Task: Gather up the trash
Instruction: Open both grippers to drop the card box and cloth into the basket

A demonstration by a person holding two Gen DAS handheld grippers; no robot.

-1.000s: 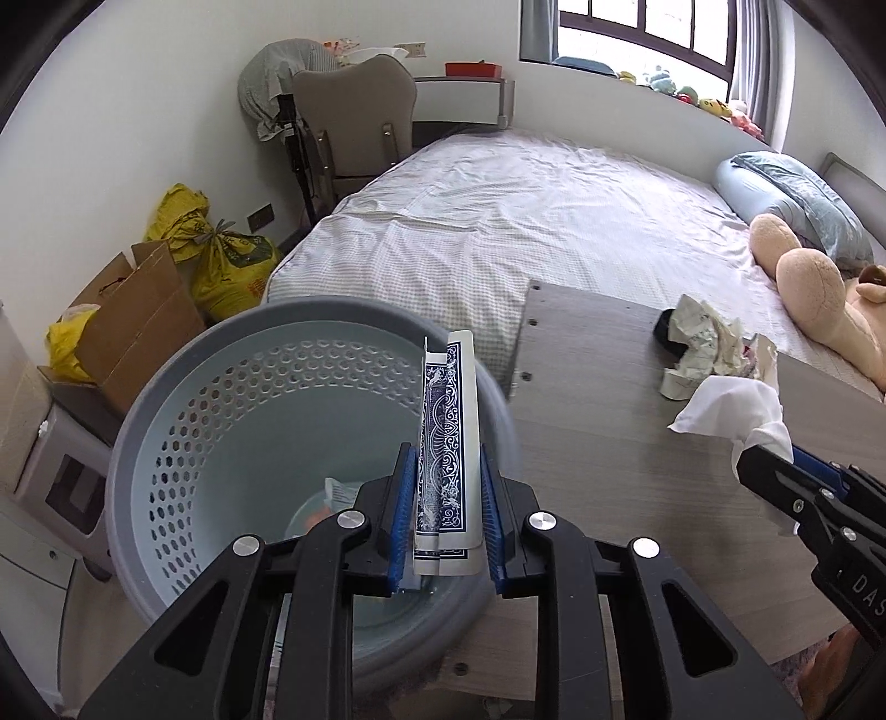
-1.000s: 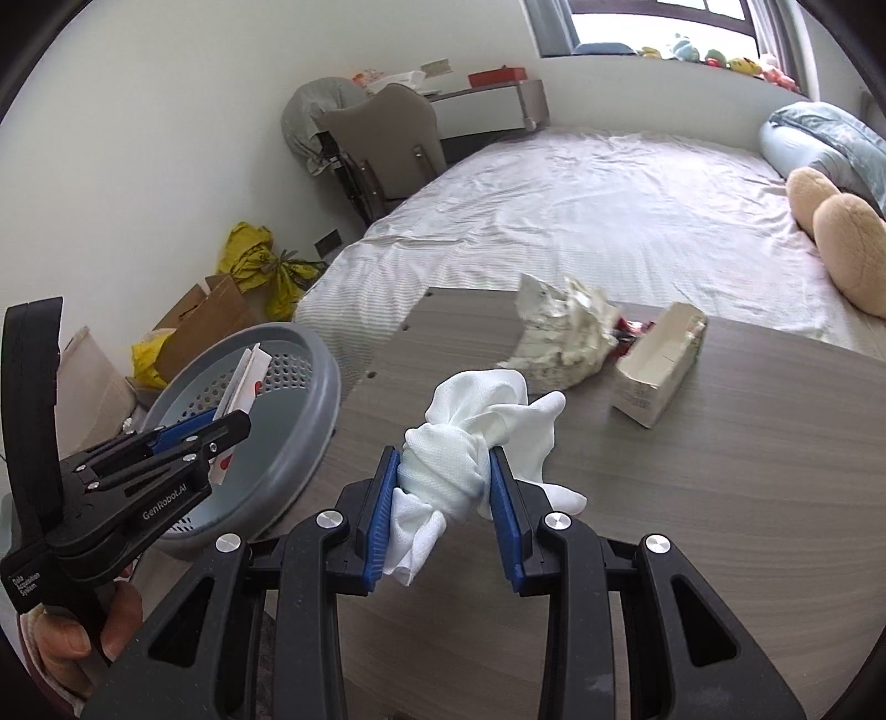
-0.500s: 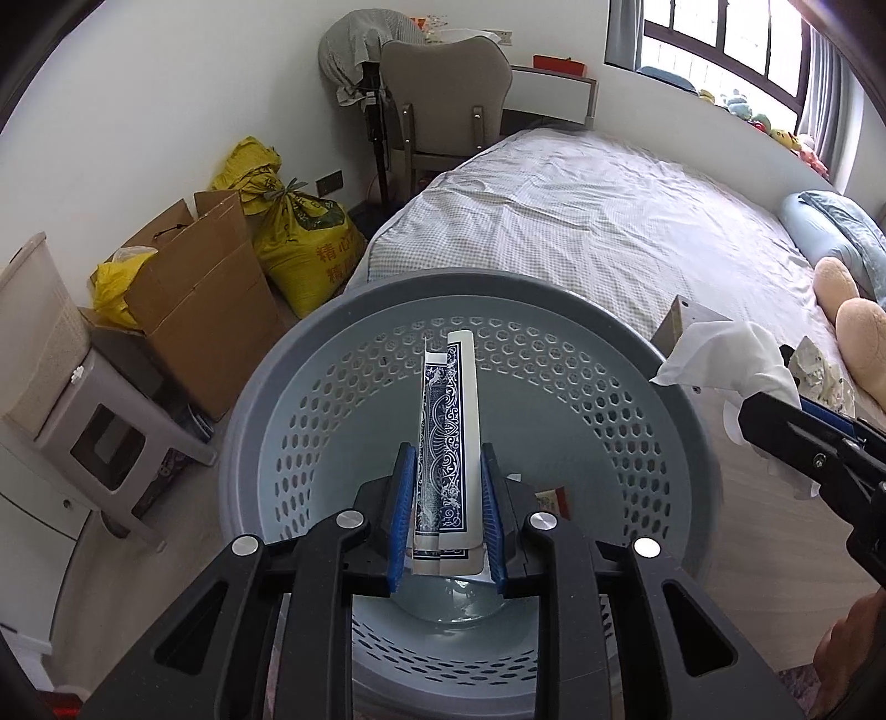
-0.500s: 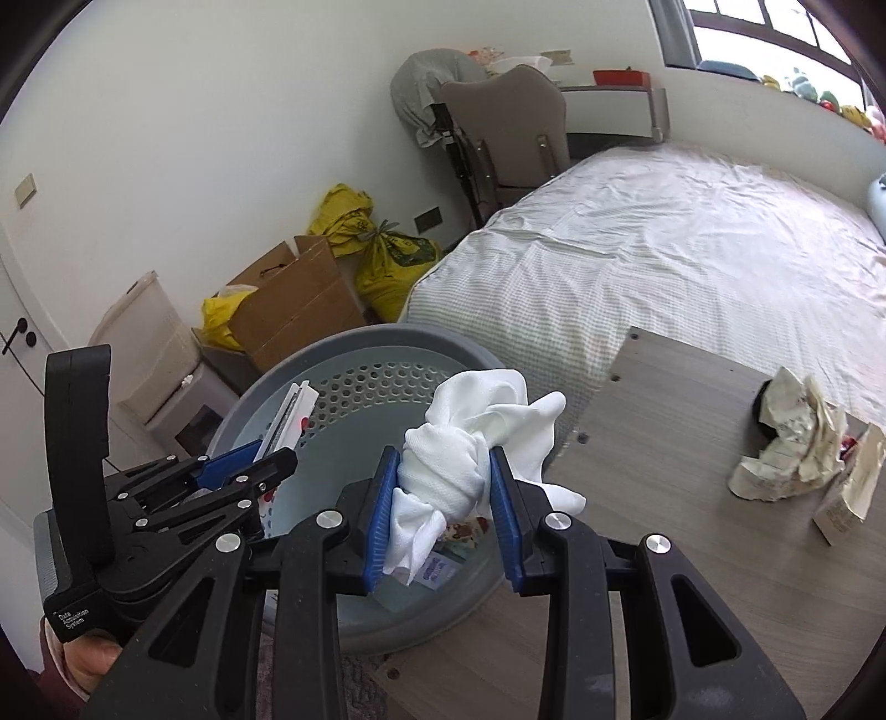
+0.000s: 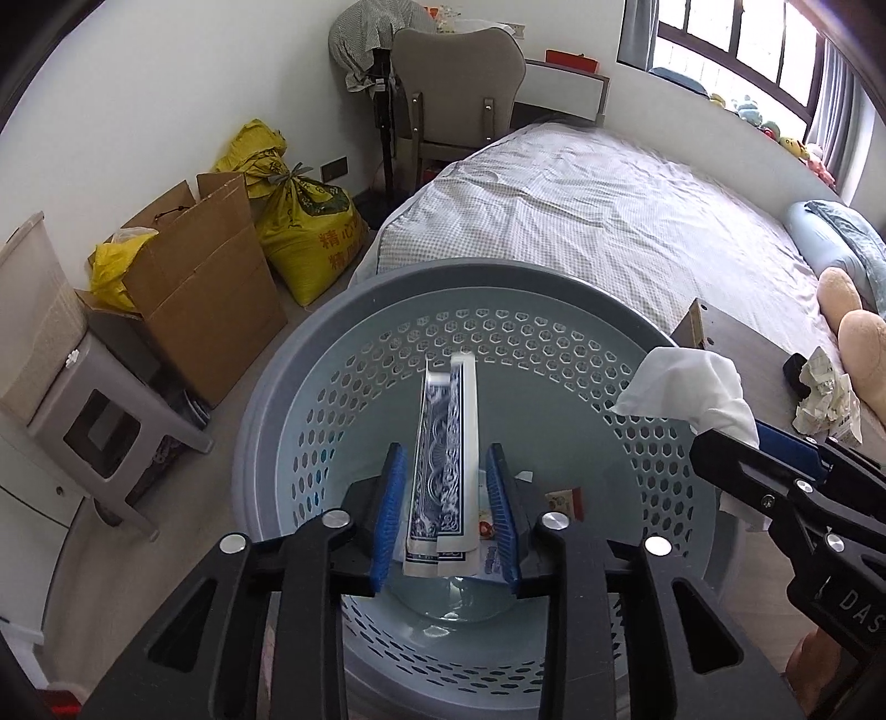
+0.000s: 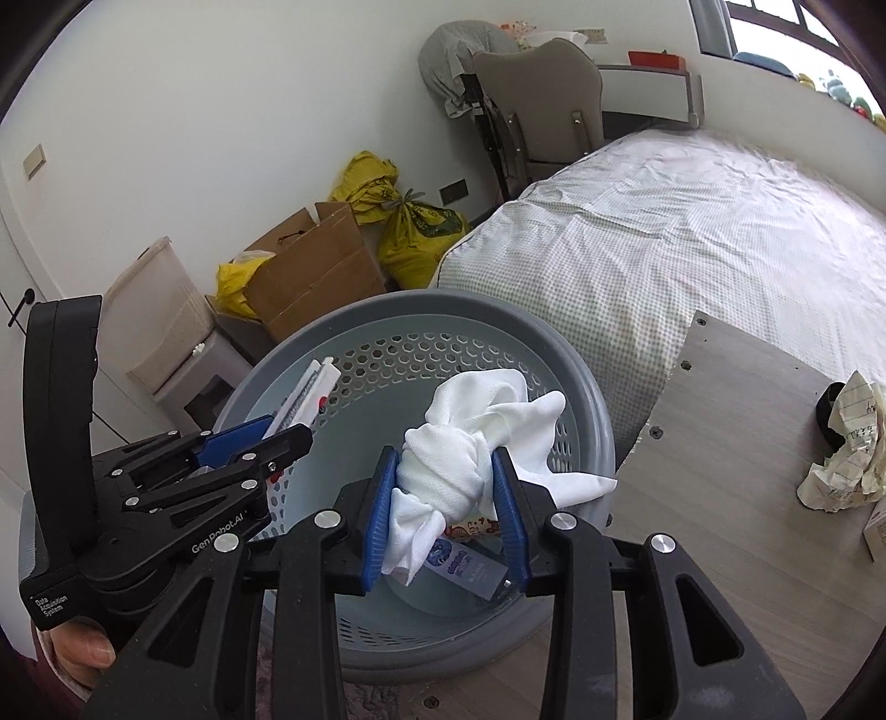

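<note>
Over the basket [image 5: 554,299]: left gripper [image 5: 446,518] open around cards [image 5: 443,459], right gripper [image 6: 451,512] clamping cloth [image 6: 465,454].

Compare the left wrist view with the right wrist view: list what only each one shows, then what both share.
Only the left wrist view shows the blue patterned backs of the playing cards between the left gripper fingers, which stand open, and the window.

Only the right wrist view shows the knotted white cloth face-on, clamped in the right gripper, plus a blue wrapper in the basket bottom.

Both show the grey perforated basket, cardboard box, yellow sacks, bed, and crumpled paper on the wooden table.
</note>
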